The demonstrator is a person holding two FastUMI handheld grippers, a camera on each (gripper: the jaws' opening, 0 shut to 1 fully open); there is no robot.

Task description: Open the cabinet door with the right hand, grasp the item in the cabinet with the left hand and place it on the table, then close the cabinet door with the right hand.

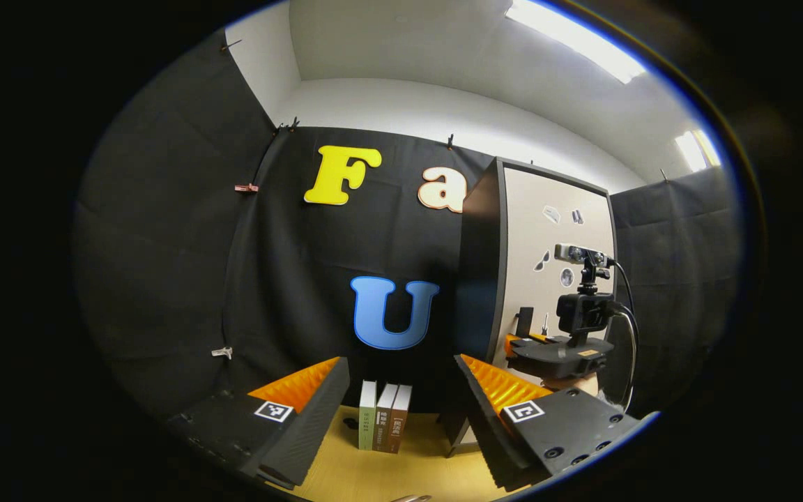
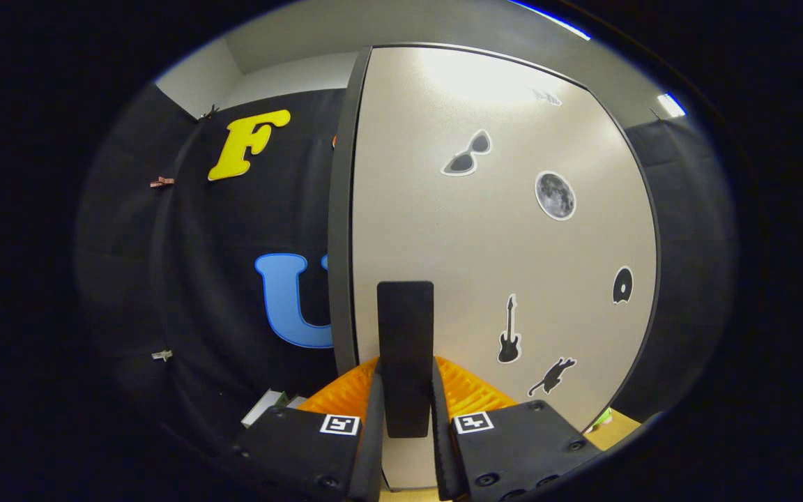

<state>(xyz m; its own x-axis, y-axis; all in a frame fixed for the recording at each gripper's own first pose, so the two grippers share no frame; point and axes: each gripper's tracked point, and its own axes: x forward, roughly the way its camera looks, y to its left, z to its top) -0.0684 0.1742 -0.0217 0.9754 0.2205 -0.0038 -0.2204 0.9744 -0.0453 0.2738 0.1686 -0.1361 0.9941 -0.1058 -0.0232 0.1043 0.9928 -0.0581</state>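
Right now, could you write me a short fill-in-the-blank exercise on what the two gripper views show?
1. The right gripper has its fingers closed on the door's black ____.
2. The cabinet door is ____, flush with the cabinet.
3. On the wooden table, ____ books stand upright side by side.
4. The left gripper has its fingers spread ____, holding nothing.

Missing words: handle; shut; three; open
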